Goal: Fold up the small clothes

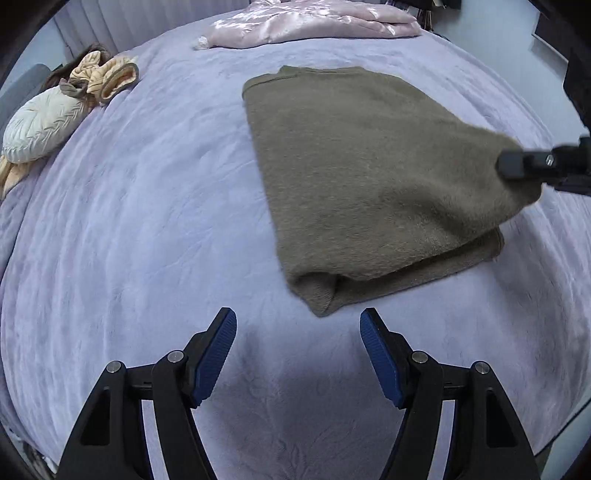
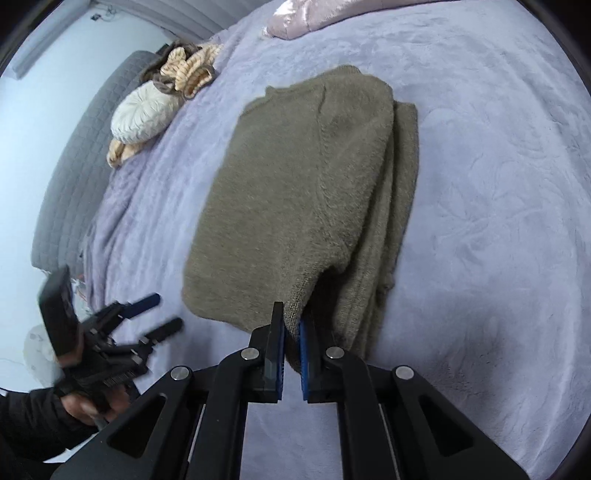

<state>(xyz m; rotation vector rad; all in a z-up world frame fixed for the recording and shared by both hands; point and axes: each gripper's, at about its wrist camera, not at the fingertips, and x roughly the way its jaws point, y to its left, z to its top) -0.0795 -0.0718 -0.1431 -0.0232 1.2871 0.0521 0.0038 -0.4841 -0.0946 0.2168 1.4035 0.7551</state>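
An olive-brown fuzzy sweater lies folded in layers on the lavender bedspread. My right gripper is shut on the edge of its top layer and holds that corner slightly raised off the layers below. My left gripper stands open over bare bedspread, just short of the sweater's nearest folded corner, with nothing between its blue pads. In the right wrist view a hand in a dark sleeve holds the left gripper.
A white quilted cushion and peach knit garments lie at the bed's left edge. A shiny pink quilt is bunched at the far end. A grey padded bed frame borders the left side.
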